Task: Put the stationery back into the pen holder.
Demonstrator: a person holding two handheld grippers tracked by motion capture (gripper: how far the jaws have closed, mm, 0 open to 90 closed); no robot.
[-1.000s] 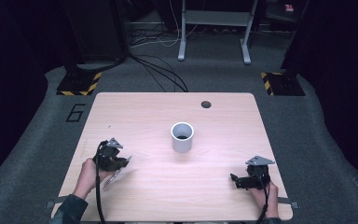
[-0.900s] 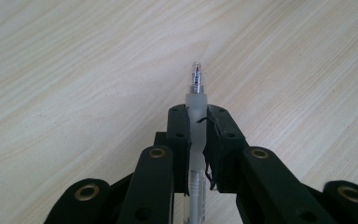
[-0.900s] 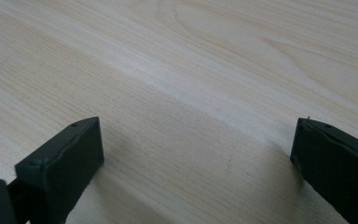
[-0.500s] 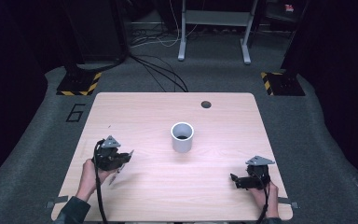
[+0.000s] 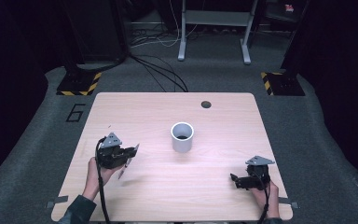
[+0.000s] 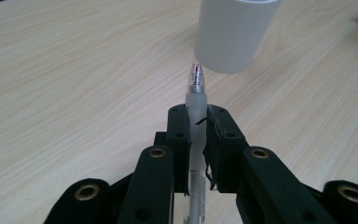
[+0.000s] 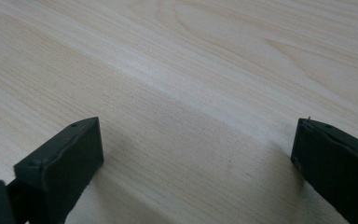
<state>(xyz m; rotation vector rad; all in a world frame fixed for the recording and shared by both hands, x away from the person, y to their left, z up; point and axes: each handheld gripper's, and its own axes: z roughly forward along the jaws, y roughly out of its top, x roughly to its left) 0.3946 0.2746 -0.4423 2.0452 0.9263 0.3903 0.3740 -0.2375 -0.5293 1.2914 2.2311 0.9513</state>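
From the high view, the left gripper (image 5: 131, 156) is clamped on a pen (image 5: 127, 163), which slants down from between its jaws toward the person's edge of the wooden table (image 5: 223, 121). The white cup (image 5: 182, 136) stands upright ahead of this gripper and off to its right, well apart, with its mouth open upward; it looks like the place the pen is meant to go, which would explain why the pen is carried clear of the tabletop. The right gripper (image 5: 234, 179) sits low near the front right of the table, away from both pen and cup, apparently just waiting.

In the left gripper view, the pen (image 6: 196, 116) runs straight out between the two black jaws, which press on its frosted barrel from either side. Its clear tip end points forward at the cup (image 6: 234, 33), directly ahead and a little right of the tool. Gripping the barrel mid-length leaves a free end to lead into the cup's mouth.

In the right gripper view, the jaws stand wide apart with bare wood between them and nothing held.
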